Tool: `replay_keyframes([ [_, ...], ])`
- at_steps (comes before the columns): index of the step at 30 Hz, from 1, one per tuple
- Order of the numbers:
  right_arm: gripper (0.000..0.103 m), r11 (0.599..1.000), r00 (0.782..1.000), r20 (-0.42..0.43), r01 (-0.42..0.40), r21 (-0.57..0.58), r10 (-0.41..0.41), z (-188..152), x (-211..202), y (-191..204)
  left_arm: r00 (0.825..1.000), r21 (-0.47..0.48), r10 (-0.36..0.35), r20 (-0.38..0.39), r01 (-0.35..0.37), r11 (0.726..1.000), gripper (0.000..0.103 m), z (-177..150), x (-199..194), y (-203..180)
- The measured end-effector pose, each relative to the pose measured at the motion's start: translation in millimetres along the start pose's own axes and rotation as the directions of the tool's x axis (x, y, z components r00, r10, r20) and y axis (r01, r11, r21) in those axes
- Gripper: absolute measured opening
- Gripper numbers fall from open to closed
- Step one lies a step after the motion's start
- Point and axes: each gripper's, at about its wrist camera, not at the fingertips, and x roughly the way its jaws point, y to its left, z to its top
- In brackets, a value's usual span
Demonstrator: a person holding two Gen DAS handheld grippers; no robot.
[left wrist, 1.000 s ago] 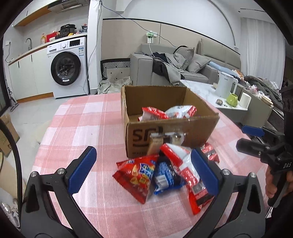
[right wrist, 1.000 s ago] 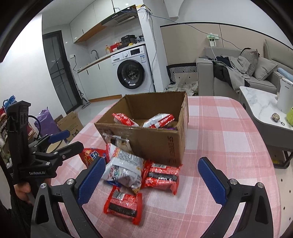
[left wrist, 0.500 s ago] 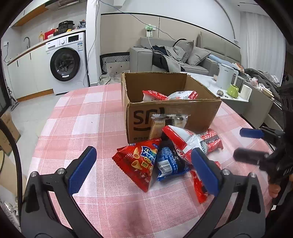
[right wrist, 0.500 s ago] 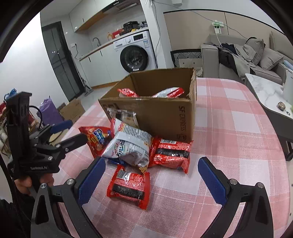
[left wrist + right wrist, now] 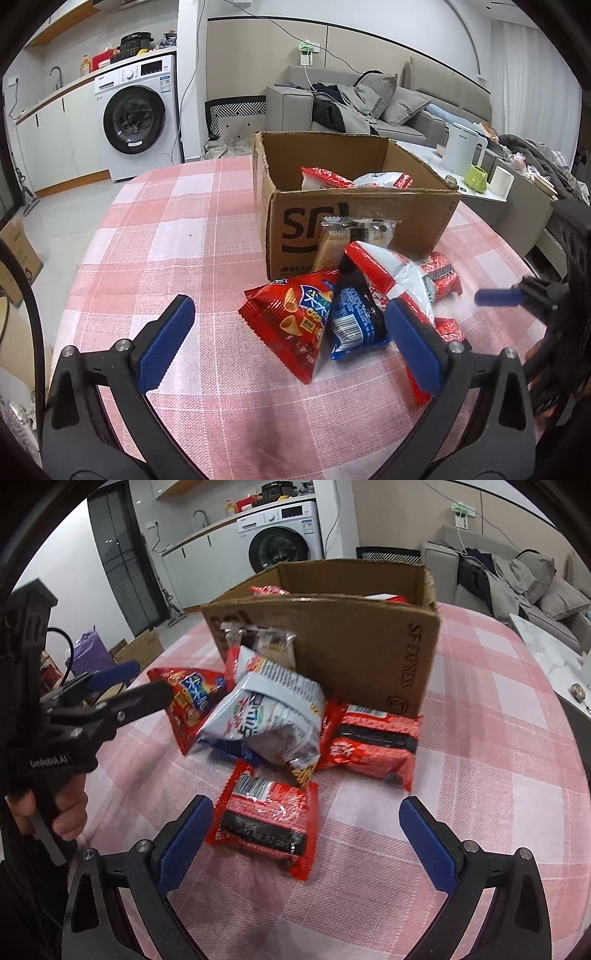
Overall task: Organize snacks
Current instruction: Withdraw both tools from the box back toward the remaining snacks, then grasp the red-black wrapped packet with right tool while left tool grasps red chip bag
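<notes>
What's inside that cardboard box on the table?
The cardboard box holds at least two snack bags: a red and white bag and a white bag. Its front wall hides the bottom, so anything lower cannot be seen.

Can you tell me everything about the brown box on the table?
The cardboard box is plain brown corrugated card, open at the top, standing upright on the pink checked tablecloth. Big black letters are printed on the front, and smaller black lettering runs up one side. Inside, two red-and-white snack packets poke above the rim. A clear packet of biscuits leans against the front wall, and more snack bags are piled on the cloth just before it. Neither tool touches the box.
</notes>
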Motion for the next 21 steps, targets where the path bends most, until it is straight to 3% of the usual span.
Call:
replay_keyframes([
  [9, 0.099, 0.999, 0.999, -0.024, -0.031, -0.035, 0.031, -8, 15, 14, 1.0, 0.0, 0.008, -0.01, -0.008, 1.0, 0.103, -3, 6, 2],
  [16, 0.069, 0.997, 0.997, -0.043, -0.067, -0.042, 0.065, -14, 28, 24, 0.999, -0.016, 0.013, -0.038, -0.014, 1.0, 0.103, -7, 17, 8],
  [21, 0.056, 0.994, 0.994, -0.038, -0.105, -0.024, 0.104, -14, 25, 20, 0.998, -0.023, 0.016, -0.054, -0.018, 1.0, 0.103, -9, 25, 11],
])
